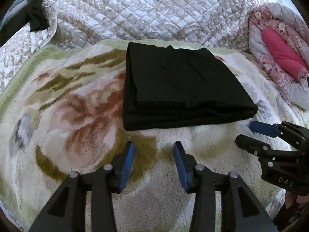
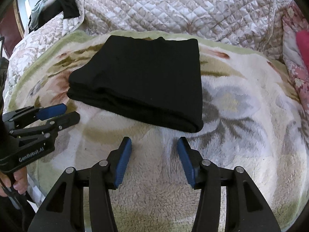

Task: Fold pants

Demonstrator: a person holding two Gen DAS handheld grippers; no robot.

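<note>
The bed (image 1: 150, 9) carries everything here: a quilted, pale leaf-patterned bedspread (image 2: 173, 9) covers its far side, and a fluffy cream fleece blanket with green border and floral print (image 1: 81, 104) is spread over the near part. A crumpled pink flowered quilt (image 1: 278, 54) lies bunched at the bed's right edge, and some dark clothing (image 2: 65, 5) hangs at the far left corner.

The black soft-fabric pants (image 1: 177, 89) lie in the middle of the fleece blanket, already folded into a thick, roughly square stack of several layers, and the task looks all but done.

The left claw (image 1: 153, 164) hangs over the blanket just in front of the stack's near edge, its blue-padded fingers (image 1: 128, 164) spread apart and holding nothing. The right claw (image 2: 154, 160) hangs likewise beside it, near the stack's near right corner, parted and empty.

The risks from here are small but real. The fleece is deep and yielding, so a claw pressed down for a last smoothing could snag pile or drag the top layer askew. The stacked layers rest loosely, and a nudge at the near right corner, where the right claw's tip is close, could splay them. Pinching only the upper layers to move the stack would likely unfold it.
</note>
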